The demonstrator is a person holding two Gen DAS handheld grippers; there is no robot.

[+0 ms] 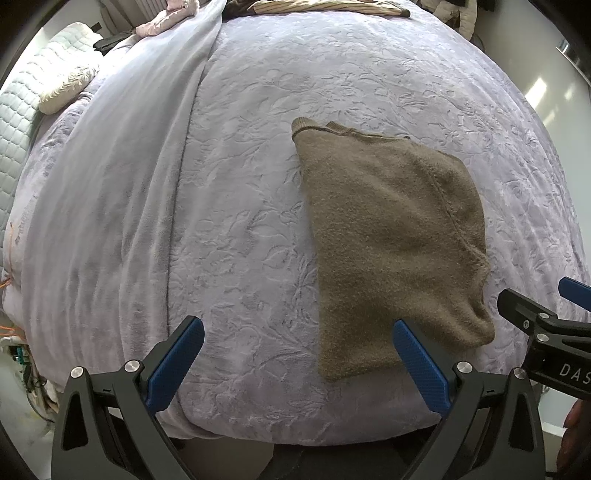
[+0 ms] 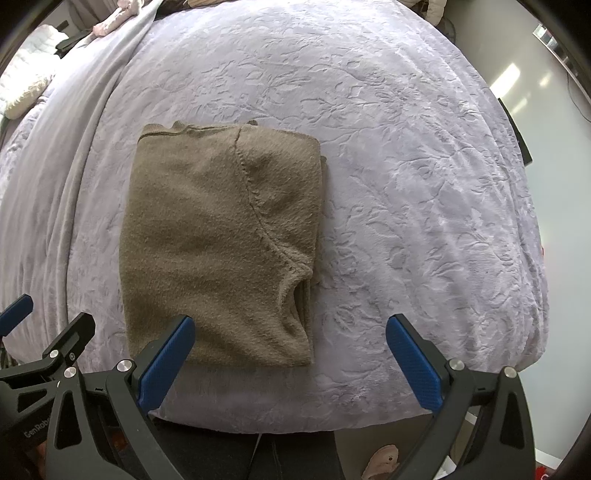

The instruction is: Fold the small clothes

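Observation:
A small brown knitted sweater point(image 1: 391, 236) lies folded into a rough rectangle on the lilac bedspread point(image 1: 258, 147); it also shows in the right wrist view point(image 2: 221, 243), with several folded layers at its right edge. My left gripper point(image 1: 299, 332) is open and empty, held above the near edge of the bed, left of the sweater's near corner. My right gripper point(image 2: 290, 330) is open and empty, over the sweater's near right corner. Each gripper shows at the edge of the other's view.
A smooth grey blanket point(image 1: 122, 177) runs down the left of the bed. A quilted pillow point(image 1: 62, 81) and pink clothes point(image 1: 166, 18) lie at the far left, a striped garment point(image 1: 325, 7) at the far edge. The bed's near edge point(image 2: 295, 417) drops off below the grippers.

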